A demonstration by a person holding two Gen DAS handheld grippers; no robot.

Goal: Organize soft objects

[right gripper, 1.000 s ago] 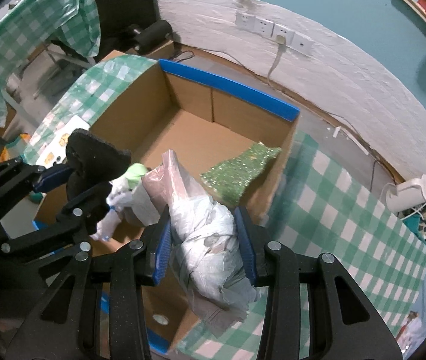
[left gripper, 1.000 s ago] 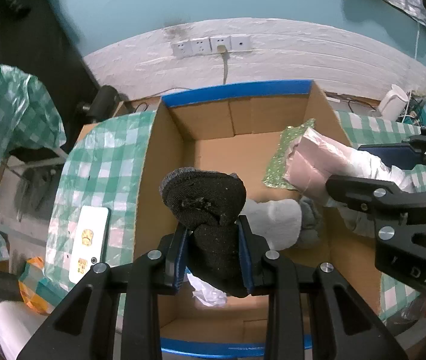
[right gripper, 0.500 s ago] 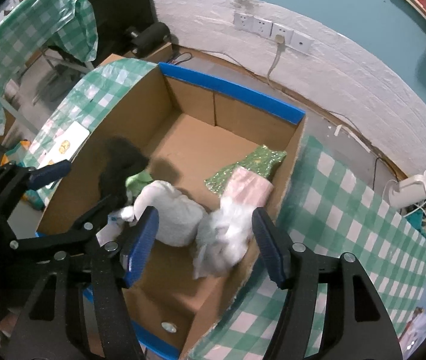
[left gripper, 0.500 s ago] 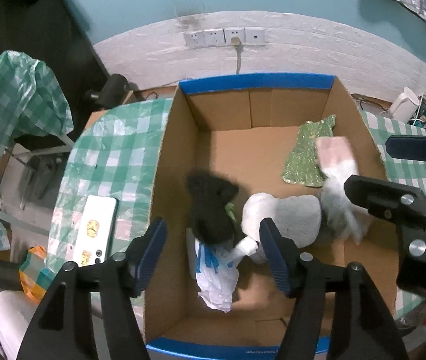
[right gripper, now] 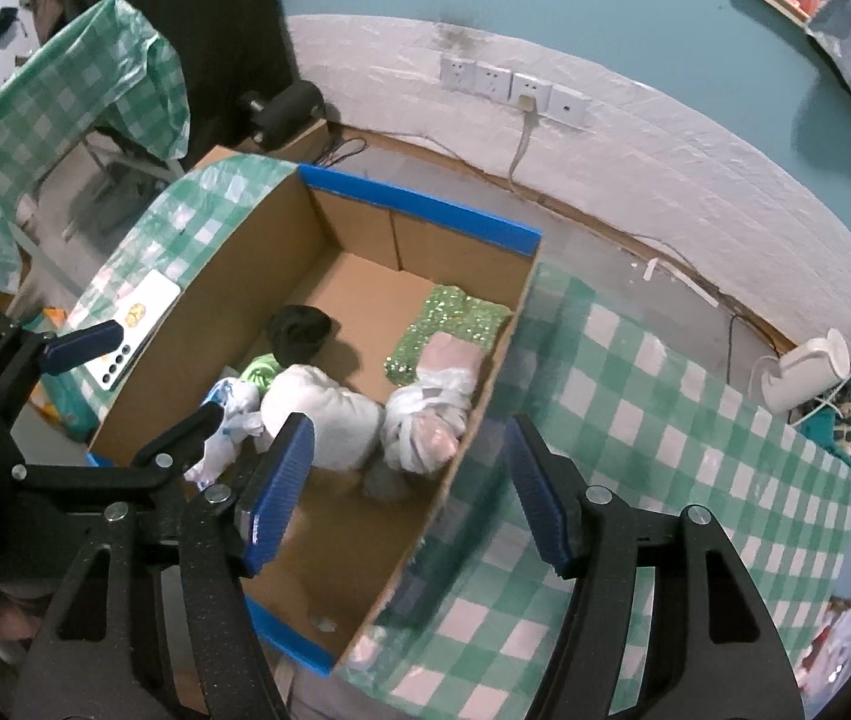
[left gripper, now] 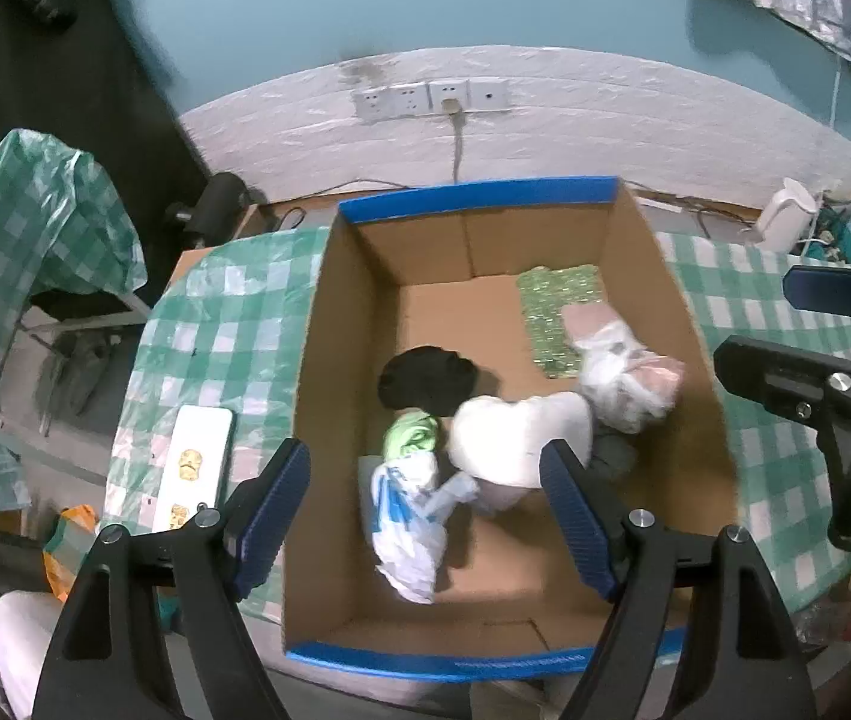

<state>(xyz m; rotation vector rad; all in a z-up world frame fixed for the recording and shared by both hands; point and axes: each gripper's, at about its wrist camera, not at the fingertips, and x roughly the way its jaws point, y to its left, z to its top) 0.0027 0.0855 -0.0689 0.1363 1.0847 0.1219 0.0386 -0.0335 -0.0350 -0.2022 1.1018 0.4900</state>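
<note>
An open cardboard box [left gripper: 329, 324] [right gripper: 245, 264] with blue-taped rims holds soft things: a black sock [left gripper: 425, 378] [right gripper: 299, 330], a white stuffed bundle [left gripper: 515, 438] [right gripper: 323, 414], a pink and white plastic-wrapped bundle [left gripper: 629, 378] [right gripper: 431, 408], a green sequin cloth [left gripper: 551, 312] [right gripper: 455, 318], a light green item [left gripper: 413, 432] and a white and blue plastic bag [left gripper: 407, 522]. My left gripper [left gripper: 425, 522] is open and empty above the box's near end. My right gripper [right gripper: 407, 492] is open and empty above the box's right wall.
The box sits on a table with a green checked cloth [left gripper: 215, 324] [right gripper: 665, 420]. A white remote-like device [left gripper: 191, 468] lies left of the box. A white kettle [right gripper: 803, 372] stands at the back right. Wall sockets [left gripper: 431, 96] are behind.
Both grippers opened. The black sock fell from the left one and the plastic-wrapped bundle from the right one into the box. Both grippers then rose and pulled back.
</note>
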